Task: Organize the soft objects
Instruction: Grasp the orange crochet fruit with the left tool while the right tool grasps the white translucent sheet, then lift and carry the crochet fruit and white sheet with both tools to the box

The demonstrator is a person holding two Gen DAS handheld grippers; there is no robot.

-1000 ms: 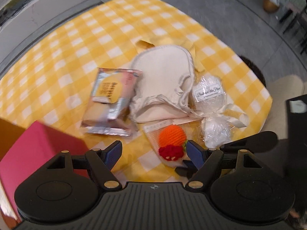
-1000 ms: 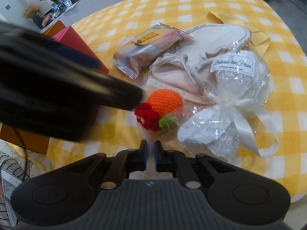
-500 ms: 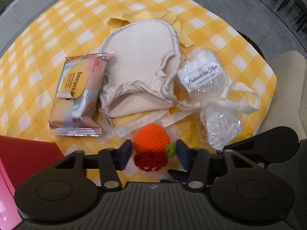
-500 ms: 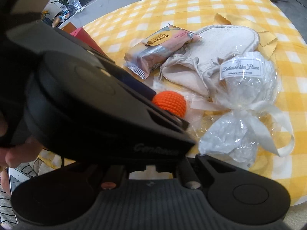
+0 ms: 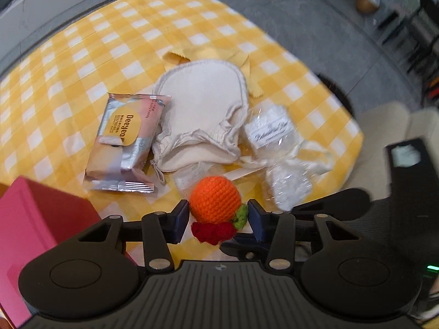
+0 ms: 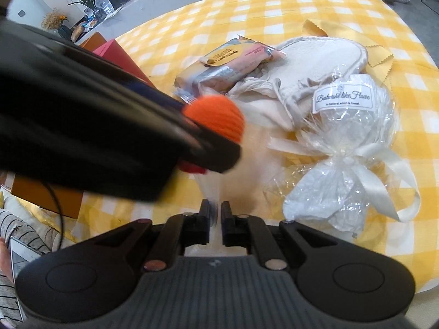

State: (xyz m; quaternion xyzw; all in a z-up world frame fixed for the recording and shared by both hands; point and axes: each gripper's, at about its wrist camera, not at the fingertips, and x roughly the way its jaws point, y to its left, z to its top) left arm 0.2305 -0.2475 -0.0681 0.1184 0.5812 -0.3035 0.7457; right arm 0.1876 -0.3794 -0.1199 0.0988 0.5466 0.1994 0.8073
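A: How far along is the sorting?

B: Just starting. The left gripper [image 5: 218, 220] is half closed on the crocheted orange [image 5: 215, 204], lifted clear of the cloth; the right gripper [image 6: 215, 219] is pinching its clear bag [image 6: 210, 192].

A: Beyond the orange?

B: The wipes pack [image 5: 123, 142], cream pouch [image 5: 203, 115] and wrapped white bundle [image 5: 277, 148] are lying unsorted.

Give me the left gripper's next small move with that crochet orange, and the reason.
Probably lift it straight up. The left gripper has just been closing, its pads now flank the crochet orange and seem to touch it, and a clear bag lies just behind.
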